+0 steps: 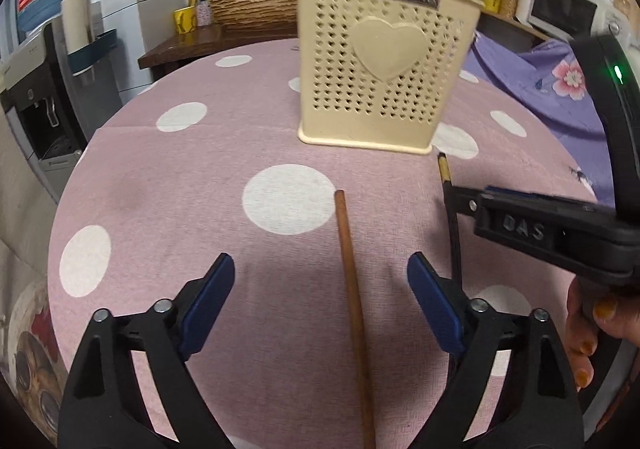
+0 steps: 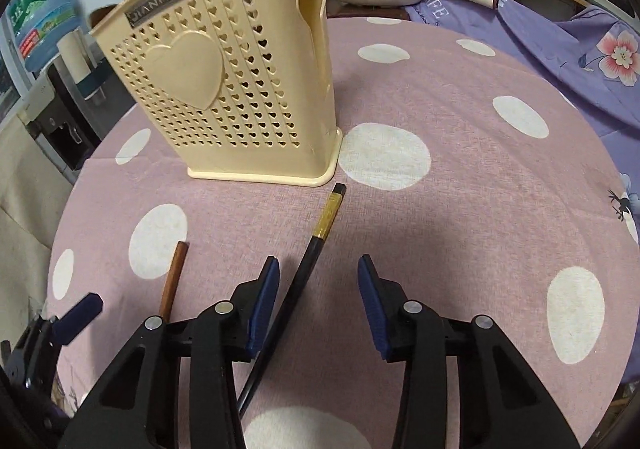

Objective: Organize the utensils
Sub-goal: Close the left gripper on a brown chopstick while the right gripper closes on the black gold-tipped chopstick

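Here brown chopstick [image 1: 352, 289] between open left claw [image 1: 320, 289]; black chopstick [image 2: 304, 273] between open right claw [image 2: 316, 289], ungripped.

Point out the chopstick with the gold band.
The black chopstick between the right tool's fingers; the brown chopstick is plain wood.

Pink white-dotted tablecloth [image 1: 200, 177], cream heart-perforated holder [image 1: 384, 61]
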Demonstrator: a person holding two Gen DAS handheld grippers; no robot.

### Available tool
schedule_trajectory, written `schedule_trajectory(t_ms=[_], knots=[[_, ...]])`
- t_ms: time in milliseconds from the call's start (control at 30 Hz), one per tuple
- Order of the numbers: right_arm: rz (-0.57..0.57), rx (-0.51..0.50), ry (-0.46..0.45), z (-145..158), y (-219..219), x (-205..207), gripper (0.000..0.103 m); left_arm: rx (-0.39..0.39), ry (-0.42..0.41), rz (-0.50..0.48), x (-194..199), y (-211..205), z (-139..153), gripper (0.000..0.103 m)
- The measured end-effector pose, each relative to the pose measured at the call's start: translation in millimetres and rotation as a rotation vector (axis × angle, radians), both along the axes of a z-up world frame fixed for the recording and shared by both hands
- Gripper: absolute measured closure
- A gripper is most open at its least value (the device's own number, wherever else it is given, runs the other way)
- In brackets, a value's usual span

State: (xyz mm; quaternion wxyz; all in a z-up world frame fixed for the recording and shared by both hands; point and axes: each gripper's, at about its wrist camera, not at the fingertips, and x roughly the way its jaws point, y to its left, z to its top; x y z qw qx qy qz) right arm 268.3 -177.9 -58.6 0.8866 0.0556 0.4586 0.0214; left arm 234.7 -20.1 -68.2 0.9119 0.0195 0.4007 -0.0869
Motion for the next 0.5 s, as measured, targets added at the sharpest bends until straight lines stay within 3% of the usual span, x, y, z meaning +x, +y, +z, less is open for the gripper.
schedule_trajectory(t_ms=[167, 367, 500], knots=[[-0.025, -0.031, 0.004, -2.4, 2.4, 7.7, 0.07, -0.004, 0.055, -0.018, 10.8, -9.2, -12.8, 0.042], [-0.04, -0.076, 0.003, -2.5, 5.3, 14.4, 0.078, 0.053, 0.053, -0.021, 22.2, -17.2, -13.1, 0.058], [-0.053, -0.07, 0.006, -2.4, 4.1, 20.6, 0.089, 0.056, 0.07, -0.037, 32.3, -21.8, -11.2, 0.067]])
